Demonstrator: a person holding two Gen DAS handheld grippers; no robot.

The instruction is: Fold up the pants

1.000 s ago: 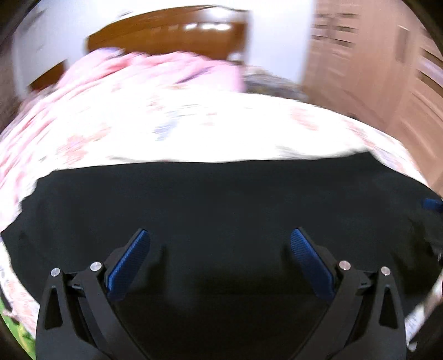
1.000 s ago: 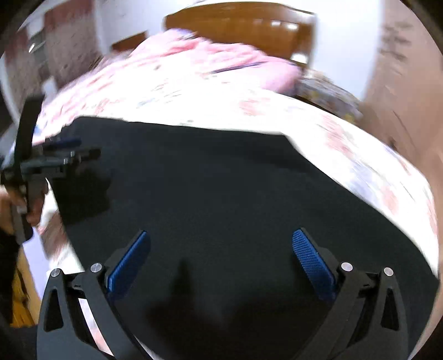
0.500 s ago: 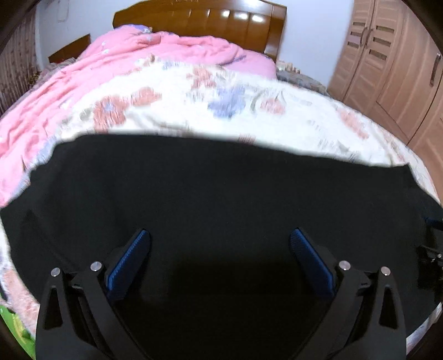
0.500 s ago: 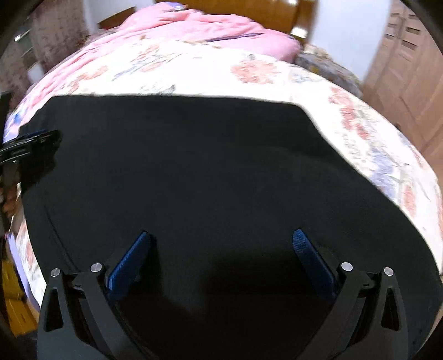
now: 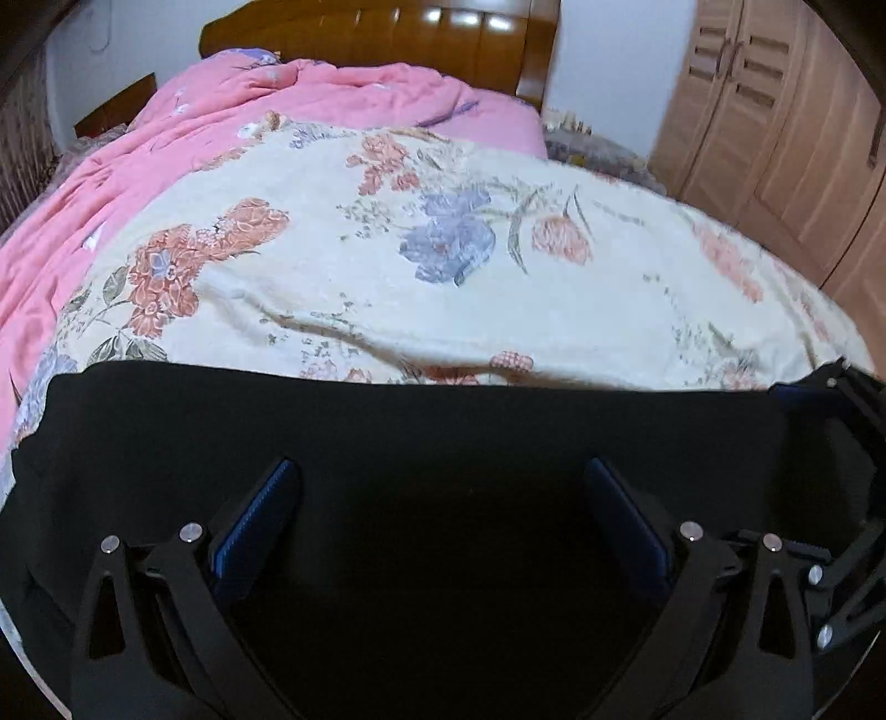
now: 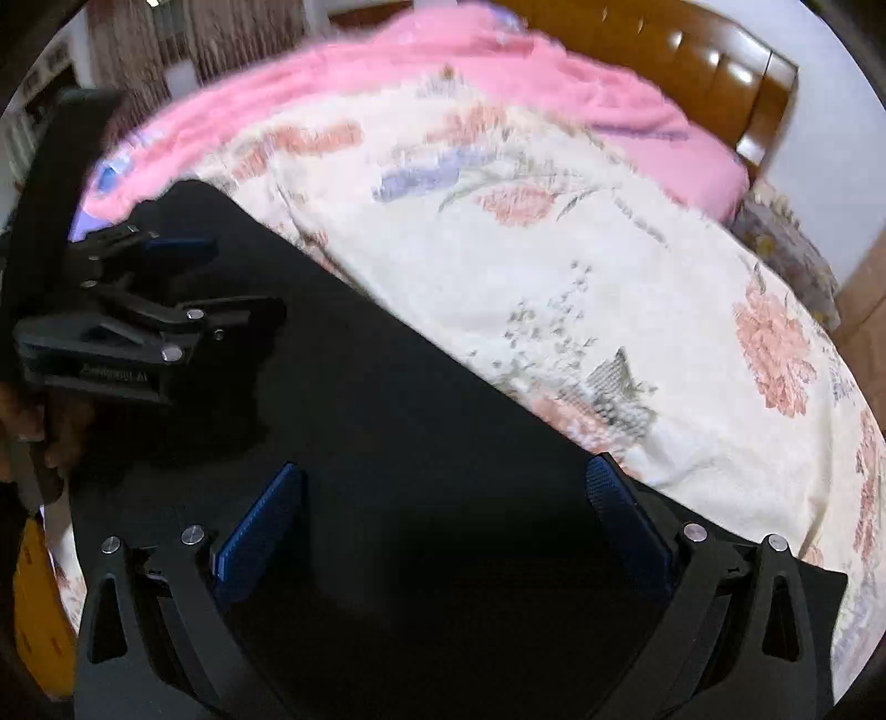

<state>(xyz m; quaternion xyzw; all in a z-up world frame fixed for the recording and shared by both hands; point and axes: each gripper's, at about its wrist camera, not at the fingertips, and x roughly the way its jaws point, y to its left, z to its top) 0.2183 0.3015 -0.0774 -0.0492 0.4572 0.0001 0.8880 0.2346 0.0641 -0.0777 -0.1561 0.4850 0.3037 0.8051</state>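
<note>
The black pants (image 5: 421, 432) lie flat on the floral bedspread (image 5: 443, 288), spread wide across the near part of the bed. My left gripper (image 5: 440, 476) is open and empty, just above the pants' middle. My right gripper (image 6: 443, 482) is open and empty above the pants (image 6: 387, 399) near their far edge. The right gripper's body shows at the right rim of the left wrist view (image 5: 847, 399). The left gripper shows open at the left of the right wrist view (image 6: 221, 277), over the pants' far left corner.
A pink quilt (image 5: 249, 111) is bunched at the head of the bed by the wooden headboard (image 5: 421, 33). A wooden wardrobe (image 5: 775, 122) stands to the right. A cluttered nightstand (image 5: 587, 138) sits between them.
Both grippers have swung and drawn back toward the near edge of the pants, staying open. The right wrist view has turned, so the pants' edge now runs diagonally.
</note>
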